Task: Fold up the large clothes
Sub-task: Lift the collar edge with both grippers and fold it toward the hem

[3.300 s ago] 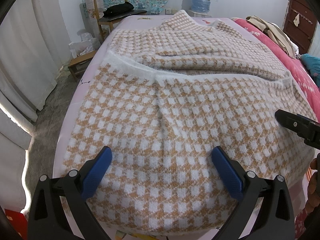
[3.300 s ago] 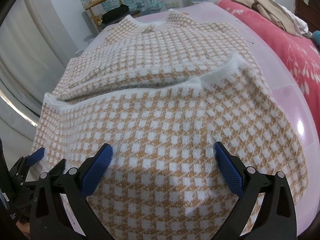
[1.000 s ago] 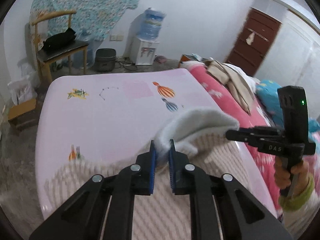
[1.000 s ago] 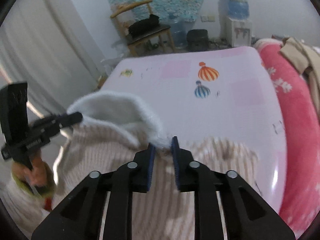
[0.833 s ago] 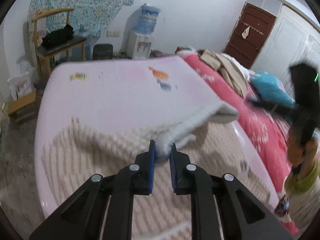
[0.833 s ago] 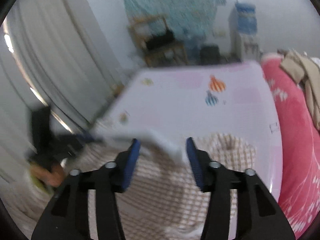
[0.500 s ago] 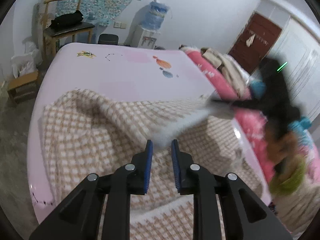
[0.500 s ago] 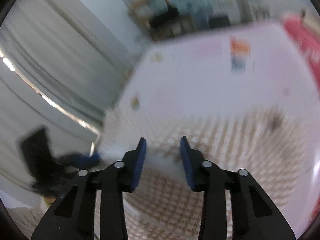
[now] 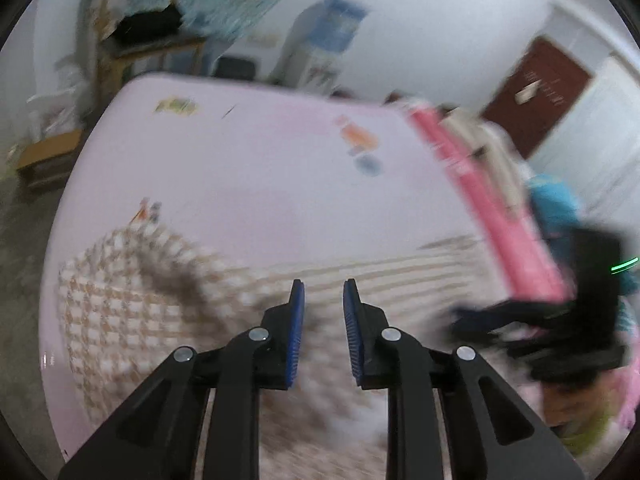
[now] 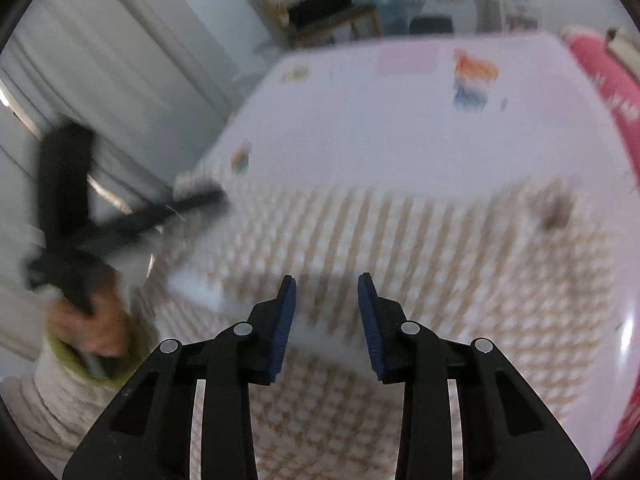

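Note:
A tan-and-white checked sweater (image 9: 132, 320) lies folded over on the near part of the pink bed sheet (image 9: 248, 168); it also shows in the right wrist view (image 10: 440, 264). My left gripper (image 9: 322, 316) is open a little and holds nothing, just above the sweater. My right gripper (image 10: 326, 308) is open and empty above the sweater. The right gripper shows blurred at the right of the left wrist view (image 9: 560, 328), and the left gripper shows blurred at the left of the right wrist view (image 10: 100, 216). Both views are motion-blurred.
The pink sheet (image 10: 400, 128) carries small balloon prints. A red blanket (image 9: 488, 200) with heaped clothes runs along the right side. A wooden chair (image 9: 148, 40) and a water dispenser (image 9: 328, 40) stand past the bed. White curtains (image 10: 80, 80) hang on the left.
Both grippers held the sweater's white hem up, then carried it down onto the sweater and let go. Their jaws have opened and the hem now lies below them.

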Motion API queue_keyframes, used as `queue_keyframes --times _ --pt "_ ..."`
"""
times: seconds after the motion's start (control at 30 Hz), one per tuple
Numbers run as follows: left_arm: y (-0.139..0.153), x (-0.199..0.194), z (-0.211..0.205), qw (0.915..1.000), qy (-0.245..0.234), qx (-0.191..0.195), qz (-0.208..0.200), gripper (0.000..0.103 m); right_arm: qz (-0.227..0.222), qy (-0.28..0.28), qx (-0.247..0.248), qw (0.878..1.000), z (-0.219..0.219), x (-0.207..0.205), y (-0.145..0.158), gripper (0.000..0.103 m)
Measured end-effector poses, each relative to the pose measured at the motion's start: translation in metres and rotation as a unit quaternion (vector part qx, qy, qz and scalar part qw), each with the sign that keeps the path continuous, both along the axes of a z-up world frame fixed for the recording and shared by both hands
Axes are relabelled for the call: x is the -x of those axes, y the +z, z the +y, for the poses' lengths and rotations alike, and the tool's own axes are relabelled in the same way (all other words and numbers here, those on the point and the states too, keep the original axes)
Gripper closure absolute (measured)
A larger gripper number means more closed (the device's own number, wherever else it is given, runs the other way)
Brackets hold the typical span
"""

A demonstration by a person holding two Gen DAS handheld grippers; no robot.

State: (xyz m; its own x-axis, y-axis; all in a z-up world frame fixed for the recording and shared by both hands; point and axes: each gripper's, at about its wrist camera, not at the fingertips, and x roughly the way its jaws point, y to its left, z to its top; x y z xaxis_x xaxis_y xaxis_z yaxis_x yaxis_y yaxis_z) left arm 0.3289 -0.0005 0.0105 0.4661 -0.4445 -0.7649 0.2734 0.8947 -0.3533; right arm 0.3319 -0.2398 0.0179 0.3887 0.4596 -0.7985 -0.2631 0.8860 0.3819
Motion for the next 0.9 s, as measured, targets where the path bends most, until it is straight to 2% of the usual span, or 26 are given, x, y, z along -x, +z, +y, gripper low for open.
queue_keyframes --times 0.07,0.13,0.2,0.23,0.27,0.4,0.47,0.5,0.6,0.67,0.7,0.73,0.8,0.9 --pt "-0.017 -0.008 0.006 0.9998 0.004 -0.001 0.019 0.084 -0.016 -0.019 0.001 1.0 -0.008 -0.012 0.01 0.07" --pt "-0.023 -0.009 0.013 0.9998 0.005 0.01 0.016 0.086 -0.018 -0.033 0.005 0.999 -0.013 -0.026 0.007 0.07" --pt "-0.025 -0.008 0.015 0.9999 0.002 0.011 0.013 0.086 -0.003 -0.04 0.028 0.999 -0.013 -0.038 -0.009 0.071" --pt "-0.026 -0.009 0.016 0.9999 0.001 0.012 0.012 0.086 0.018 -0.039 0.046 0.998 -0.011 -0.045 -0.027 0.075" --pt "-0.026 -0.008 0.016 0.9999 0.0 0.012 0.013 0.087 0.027 -0.037 0.044 0.998 -0.013 -0.047 -0.035 0.075" --pt "-0.013 -0.002 0.019 1.0 -0.001 0.006 -0.003 0.087 0.016 -0.041 0.048 0.998 -0.01 -0.04 -0.019 0.073" --pt "-0.001 -0.001 0.019 0.9984 -0.024 0.05 -0.011 0.087 -0.007 -0.022 0.032 0.999 0.0 -0.034 -0.007 0.073" --pt "0.004 -0.001 0.015 0.9978 -0.032 0.056 -0.017 0.087 -0.018 -0.013 0.029 0.999 0.006 -0.034 -0.003 0.073" --pt "0.006 -0.003 -0.001 0.9983 -0.047 0.032 -0.014 0.087 -0.026 0.028 0.023 0.999 0.034 -0.036 -0.003 0.073" --pt "-0.009 -0.007 -0.011 0.9987 -0.046 -0.017 0.012 0.087 -0.005 0.05 0.048 0.998 0.055 -0.039 -0.026 0.073" --pt "-0.021 -0.008 -0.011 0.9982 -0.045 -0.025 0.031 0.087 -0.009 0.052 0.061 0.997 0.06 -0.039 -0.034 0.073" --pt "-0.026 -0.009 -0.004 0.9985 -0.041 -0.006 0.037 0.087 -0.02 0.052 0.062 0.996 0.06 -0.036 -0.035 0.073" --pt "-0.026 -0.009 0.01 0.9976 -0.028 0.036 0.051 0.087 -0.006 0.04 0.054 0.998 0.056 -0.033 -0.029 0.073" --pt "-0.008 0.007 0.017 0.9984 -0.033 0.042 0.018 0.087 -0.021 0.049 0.047 0.997 0.055 -0.013 -0.01 0.073"
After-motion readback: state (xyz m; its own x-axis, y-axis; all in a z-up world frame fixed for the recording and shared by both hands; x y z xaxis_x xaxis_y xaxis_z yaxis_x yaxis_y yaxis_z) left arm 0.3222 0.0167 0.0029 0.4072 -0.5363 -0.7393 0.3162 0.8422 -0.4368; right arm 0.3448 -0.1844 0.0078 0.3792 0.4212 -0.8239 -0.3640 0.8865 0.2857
